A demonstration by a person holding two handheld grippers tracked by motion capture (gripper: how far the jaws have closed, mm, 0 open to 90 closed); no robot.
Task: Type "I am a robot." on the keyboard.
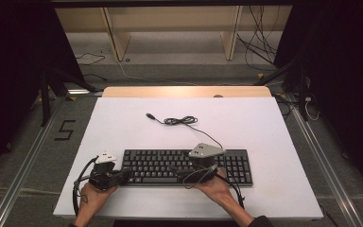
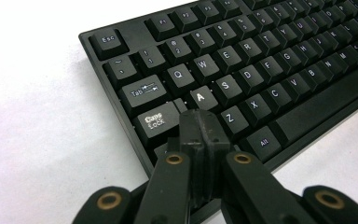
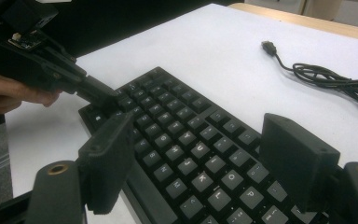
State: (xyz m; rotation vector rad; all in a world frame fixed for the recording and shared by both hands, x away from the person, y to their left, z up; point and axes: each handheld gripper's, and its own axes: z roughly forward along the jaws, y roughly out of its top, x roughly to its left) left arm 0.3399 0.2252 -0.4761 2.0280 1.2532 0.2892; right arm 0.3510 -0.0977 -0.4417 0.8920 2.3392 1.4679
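The left hand-held gripper (image 2: 200, 128), jaws together, is being pressed near the keyboard's (image 2: 261, 70) A key (image 2: 200, 96); the right hand-held gripper (image 3: 205, 163) is being held apart above; typing seems barely begun.

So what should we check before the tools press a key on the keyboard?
1. Left tool shut to make one tip: ok, its jaws are together.
2. Left tool over the keyboard: ok, its tip is at the left end near the A key; whether it touches a key, cannot tell.
3. Right tool shut for pressing: not ok, its jaws stand wide apart above the keys.
4. Keyboard flat on the table: ok.
5. Cable out of the way: ok, it lies coiled behind the keyboard.
6. Plug plugged in: not ok, it lies loose on the table.
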